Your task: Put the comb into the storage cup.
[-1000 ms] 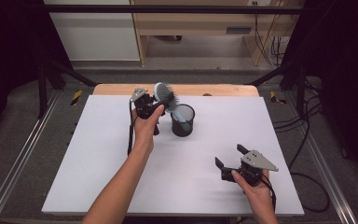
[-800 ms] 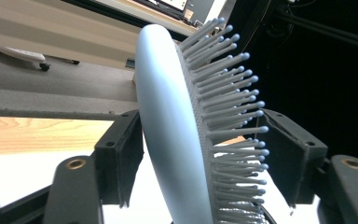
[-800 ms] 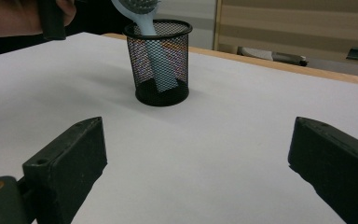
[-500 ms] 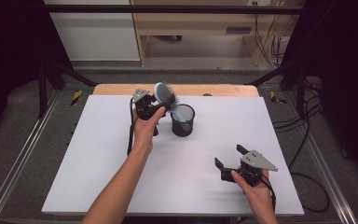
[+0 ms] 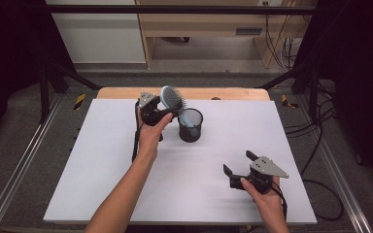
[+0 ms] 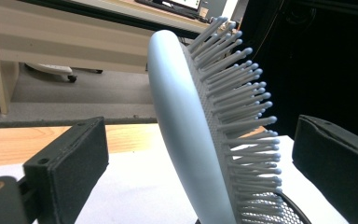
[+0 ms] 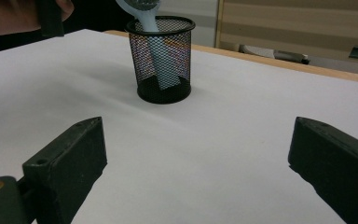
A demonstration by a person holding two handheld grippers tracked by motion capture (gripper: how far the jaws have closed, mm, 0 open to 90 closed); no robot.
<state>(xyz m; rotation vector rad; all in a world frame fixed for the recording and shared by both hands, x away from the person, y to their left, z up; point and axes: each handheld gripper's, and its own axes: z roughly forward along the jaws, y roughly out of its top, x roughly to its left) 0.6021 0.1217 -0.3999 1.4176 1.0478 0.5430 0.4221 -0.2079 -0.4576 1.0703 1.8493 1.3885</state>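
A pale blue hairbrush [image 5: 171, 98] stands handle-down in a black mesh cup [image 5: 191, 127] at the back middle of the white table [image 5: 102, 170], its head leaning left out of the cup. My left gripper [image 5: 167, 112] is open around the head: in the left gripper view the brush [image 6: 186, 140] stands between the two wide jaws, touching neither, bristles to the right. My right gripper [image 5: 238, 162] is open and holds nothing near the front right. From the right gripper view, the cup [image 7: 162, 60] is ahead and the handle [image 7: 156, 51] shows through the mesh.
A wooden strip [image 5: 126, 92] runs along the table's far edge. Metal rails [image 5: 19, 170] flank the table, and cables [image 5: 315, 145] trail on the floor at the right. Bare white surface lies between the cup and my right gripper.
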